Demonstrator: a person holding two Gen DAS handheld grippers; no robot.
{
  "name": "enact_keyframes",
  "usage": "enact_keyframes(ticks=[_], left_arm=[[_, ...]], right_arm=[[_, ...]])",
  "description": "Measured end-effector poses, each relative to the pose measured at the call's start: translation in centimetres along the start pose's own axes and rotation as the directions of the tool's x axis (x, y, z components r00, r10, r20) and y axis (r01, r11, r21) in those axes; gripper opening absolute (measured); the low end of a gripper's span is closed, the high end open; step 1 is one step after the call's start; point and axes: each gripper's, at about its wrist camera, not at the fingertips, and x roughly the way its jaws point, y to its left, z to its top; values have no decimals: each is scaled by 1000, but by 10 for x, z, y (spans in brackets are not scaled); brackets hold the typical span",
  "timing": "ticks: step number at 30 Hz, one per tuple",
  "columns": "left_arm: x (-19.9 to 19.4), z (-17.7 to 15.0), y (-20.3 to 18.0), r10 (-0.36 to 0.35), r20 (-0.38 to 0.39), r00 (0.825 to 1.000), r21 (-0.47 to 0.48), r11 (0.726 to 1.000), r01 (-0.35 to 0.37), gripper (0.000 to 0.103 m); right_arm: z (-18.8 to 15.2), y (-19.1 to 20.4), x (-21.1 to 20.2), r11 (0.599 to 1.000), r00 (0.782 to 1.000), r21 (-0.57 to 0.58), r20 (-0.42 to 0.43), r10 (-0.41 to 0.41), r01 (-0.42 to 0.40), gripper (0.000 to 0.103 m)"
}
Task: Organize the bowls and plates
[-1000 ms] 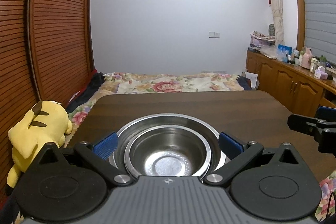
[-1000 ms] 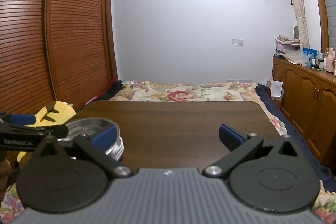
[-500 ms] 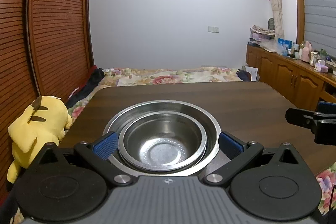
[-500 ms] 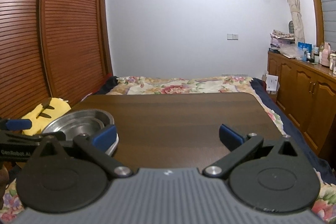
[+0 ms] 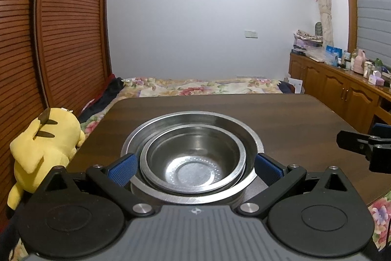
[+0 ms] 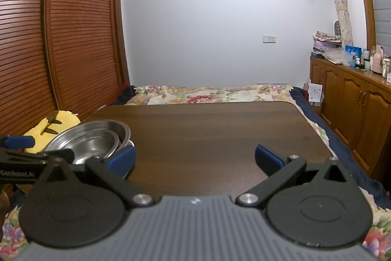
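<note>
Bedroom surroundings framed the scene: a dark wooden tabletop point(image 5: 281, 114) stood over a flowered bed, with slatted wardrobe doors to the left and a yellow plush toy point(image 5: 44, 138) beyond the tabletop's left edge. Near the front left corner of the tabletop sat the stack: a large steel bowl point(image 5: 190, 121) with a smaller steel bowl point(image 5: 193, 158) nested inside it, tipped a little toward the near rim. Over the last second the stack had come to sit lower and fuller in the left wrist view, and the right wrist view showed more of its inside, so both tools seemed to have lifted and drawn back from it. The left gripper point(image 5: 194, 166) was spread wide, its blue pads flanking the large bowl's rim without visibly pinching it. The right gripper point(image 6: 195, 158) was equally spread over bare wood, holding nothing. No other dishes showed, so the nesting looked finished and the task near its end.
</note>
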Motion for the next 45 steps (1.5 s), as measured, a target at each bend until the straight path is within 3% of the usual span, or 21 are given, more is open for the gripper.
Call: enact_keyframes(ticks=[10,45], left_arm=[[7,-12,2,12,-24,1000,-5,1000,-12,103],[6,-11,4,16,-13,1000,0,1000,-16,103]], right_arm=[[-16,0,8,1000,1000,-13,-14,-21,21,103],[-14,-4,6,999,999,0,-4,-35,35,103]])
